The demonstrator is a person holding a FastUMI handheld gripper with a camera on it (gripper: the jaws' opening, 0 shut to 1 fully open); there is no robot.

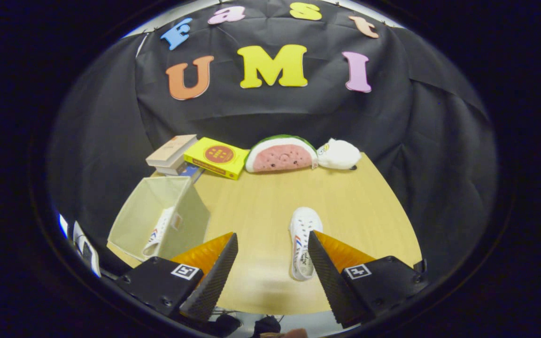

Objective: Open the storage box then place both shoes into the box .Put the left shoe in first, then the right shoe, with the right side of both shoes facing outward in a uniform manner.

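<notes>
Tool fingers apart above bare table, shoe beside right finger.

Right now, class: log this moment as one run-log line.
gripper: open, above table | storage box: open, one shoe inside | second shoe: on table, between fingers

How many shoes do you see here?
2. One white shoe stands inside the open fabric storage box; the other shoe lies on the table, beside one of the open fingers.
</notes>
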